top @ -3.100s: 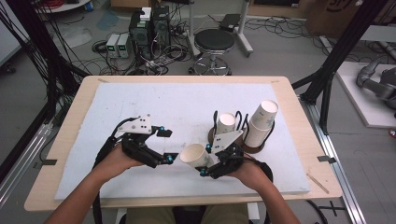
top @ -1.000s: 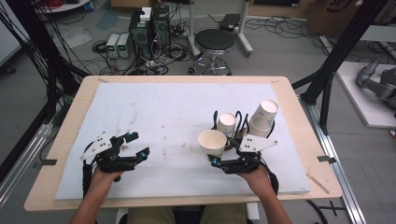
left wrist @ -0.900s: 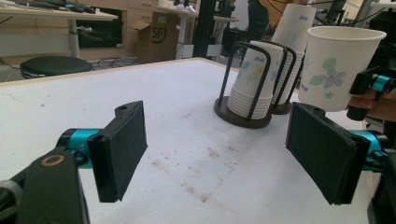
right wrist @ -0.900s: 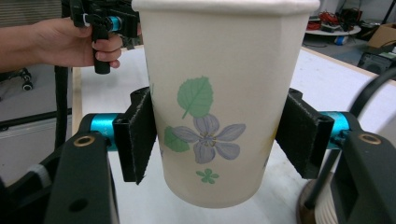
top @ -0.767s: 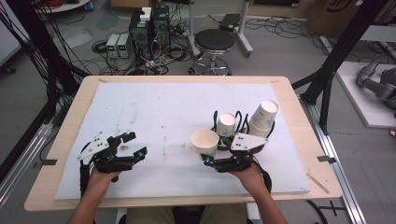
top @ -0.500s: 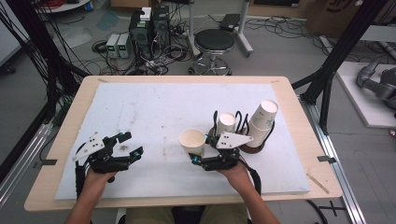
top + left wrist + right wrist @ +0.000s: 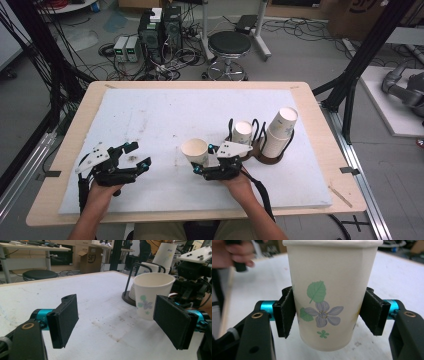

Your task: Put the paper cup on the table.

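Paper cup, white with a printed green leaf and a pale purple flower, is standing upright between the pads of our right claw, mouth up and long axis vertical. In the right gripper view both black pads are pressing on its sides about halfway down, and its base is hanging clear of the white mat. From above we are seeing the cup near the middle of the counter, toward the near edge, just left of a dark wire cup holder. Its inside is looking empty.

Our left claw is resting over the mat at the near left, well apart from the cup, with its jaws standing wide and nothing between them. In the left gripper view the cup is showing between the two pads but far beyond them, untouched.

The holder is carrying a short stack of paper cups in its left ring and a taller stack leaning to the right in its right ring. A cardboard box beyond the counter is bearing the letters "SF". The tall stack is showing faint writing that we cannot read.
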Motion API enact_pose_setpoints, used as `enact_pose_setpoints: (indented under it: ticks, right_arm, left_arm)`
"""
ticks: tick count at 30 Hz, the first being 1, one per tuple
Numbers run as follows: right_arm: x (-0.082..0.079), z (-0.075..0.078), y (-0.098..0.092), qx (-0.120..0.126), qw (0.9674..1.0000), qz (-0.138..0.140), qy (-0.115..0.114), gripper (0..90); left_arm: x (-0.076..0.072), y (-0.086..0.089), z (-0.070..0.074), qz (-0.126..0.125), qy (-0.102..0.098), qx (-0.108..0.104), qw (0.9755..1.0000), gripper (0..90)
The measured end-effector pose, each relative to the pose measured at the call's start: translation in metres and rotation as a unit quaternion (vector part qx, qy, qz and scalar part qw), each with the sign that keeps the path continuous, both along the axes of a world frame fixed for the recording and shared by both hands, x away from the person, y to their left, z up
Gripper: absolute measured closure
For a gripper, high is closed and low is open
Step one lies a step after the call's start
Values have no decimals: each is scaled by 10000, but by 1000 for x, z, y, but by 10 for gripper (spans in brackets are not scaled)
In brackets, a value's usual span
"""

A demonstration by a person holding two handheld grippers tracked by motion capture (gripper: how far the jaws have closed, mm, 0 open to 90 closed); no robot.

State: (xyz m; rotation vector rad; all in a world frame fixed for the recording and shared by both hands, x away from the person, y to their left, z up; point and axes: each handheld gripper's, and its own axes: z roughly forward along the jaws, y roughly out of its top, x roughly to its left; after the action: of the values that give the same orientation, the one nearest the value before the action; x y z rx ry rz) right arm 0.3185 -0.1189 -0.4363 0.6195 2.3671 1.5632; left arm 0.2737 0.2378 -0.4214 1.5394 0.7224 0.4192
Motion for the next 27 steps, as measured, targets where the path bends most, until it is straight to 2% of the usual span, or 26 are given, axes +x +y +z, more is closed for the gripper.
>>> enact_pose_setpoints:
  ticks: [8,15,17,21,27]
  right_arm:
    - [9,-8,2,-258,9991,-81,339,348]
    - [13,-14,3,-546,9972,-161,489,348]
    - [12,-13,1,-546,9969,-182,540,348]
    - [11,-12,-2,-718,9964,-123,442,350]
    - [8,-11,-9,-960,9943,-15,466,343]
  left_arm:
    - [1,-1,-1,-22,19,13,10000,202]
    - [2,-3,-1,-57,38,37,10000,202]
    - [2,-4,-1,-60,40,29,10000,202]
    - [3,-3,-1,-49,44,45,10000,202]
    - [3,-4,-2,-40,93,53,9999,202]
